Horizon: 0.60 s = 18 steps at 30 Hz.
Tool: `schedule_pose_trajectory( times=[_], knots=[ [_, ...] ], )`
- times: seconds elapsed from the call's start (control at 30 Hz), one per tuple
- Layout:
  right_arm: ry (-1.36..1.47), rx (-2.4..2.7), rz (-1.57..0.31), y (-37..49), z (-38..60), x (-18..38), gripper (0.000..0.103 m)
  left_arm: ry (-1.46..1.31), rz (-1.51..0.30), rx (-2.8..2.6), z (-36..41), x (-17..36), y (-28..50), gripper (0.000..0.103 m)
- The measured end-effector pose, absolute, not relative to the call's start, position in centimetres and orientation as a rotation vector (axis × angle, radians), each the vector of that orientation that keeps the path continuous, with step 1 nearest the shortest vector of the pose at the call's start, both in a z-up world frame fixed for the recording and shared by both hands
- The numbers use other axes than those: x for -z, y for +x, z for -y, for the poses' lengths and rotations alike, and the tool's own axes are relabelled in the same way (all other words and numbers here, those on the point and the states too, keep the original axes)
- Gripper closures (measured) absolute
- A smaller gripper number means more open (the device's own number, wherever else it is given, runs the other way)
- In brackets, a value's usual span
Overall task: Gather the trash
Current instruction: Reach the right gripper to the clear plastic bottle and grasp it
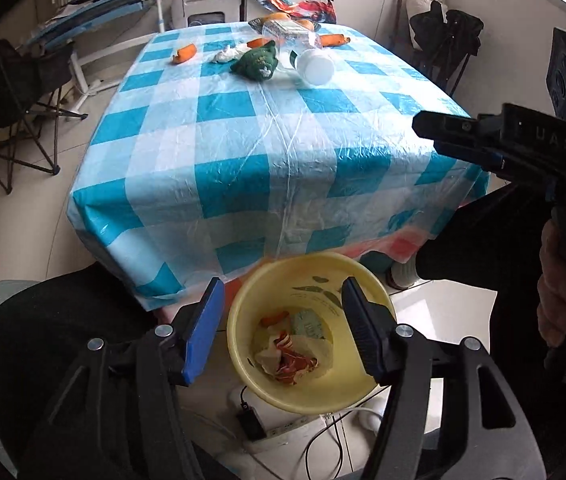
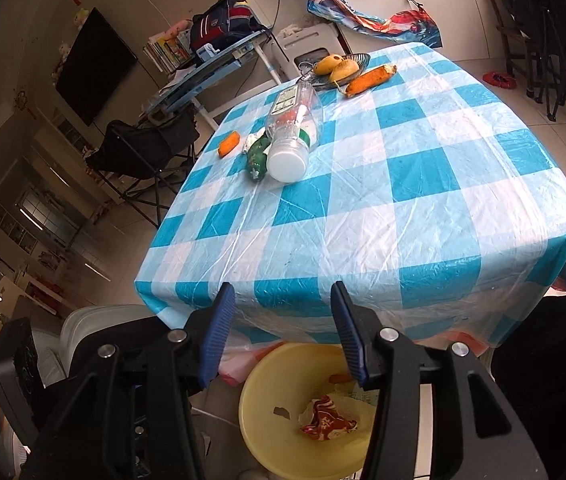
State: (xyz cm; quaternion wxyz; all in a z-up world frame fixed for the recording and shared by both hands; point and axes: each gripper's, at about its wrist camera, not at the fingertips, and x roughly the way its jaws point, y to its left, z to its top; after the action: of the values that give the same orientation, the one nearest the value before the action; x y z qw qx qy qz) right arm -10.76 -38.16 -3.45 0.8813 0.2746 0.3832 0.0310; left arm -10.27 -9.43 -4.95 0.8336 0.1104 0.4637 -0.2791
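left gripper (image 1: pixel 283 332) spread, empty, over yellow basin (image 1: pixel 325 280) | right gripper (image 2: pixel 283 332) spread, empty | plastic bottle (image 2: pixel 293 132) far across counter (image 2: pixel 423 200), lying cap-first toward right gripper

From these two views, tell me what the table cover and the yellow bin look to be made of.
Table cover: likely thin plastic sheeting, glossy; it shows sharp creases and glare streaks. Yellow bin: probably moulded plastic, smooth and semi-matte, with an even rim and a printed leaf pattern inside.
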Motion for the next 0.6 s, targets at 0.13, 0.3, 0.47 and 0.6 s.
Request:
schedule_pose_trajectory(
  times=[0.13,0.3,0.47,0.6],
  knots=[
    [0.572,-0.061,-0.79,-11.0,38.2,3.5,0.054,0.197,-0.888,0.517,8.3,2.6,-9.7,0.035],
    [0.566,-0.062,-0.795,-11.0,38.1,3.6,0.054,0.197,-0.811,0.45,7.5,1.0,-9.6,0.029],
    [0.548,-0.06,-0.801,-10.9,37.6,3.6,0.052,0.211,-0.786,0.421,7.1,0.4,-9.6,0.028],
    [0.541,-0.058,-0.807,-10.8,37.4,3.7,0.049,0.22,-0.768,0.409,7.0,0.2,-9.7,0.026]
  ],
)
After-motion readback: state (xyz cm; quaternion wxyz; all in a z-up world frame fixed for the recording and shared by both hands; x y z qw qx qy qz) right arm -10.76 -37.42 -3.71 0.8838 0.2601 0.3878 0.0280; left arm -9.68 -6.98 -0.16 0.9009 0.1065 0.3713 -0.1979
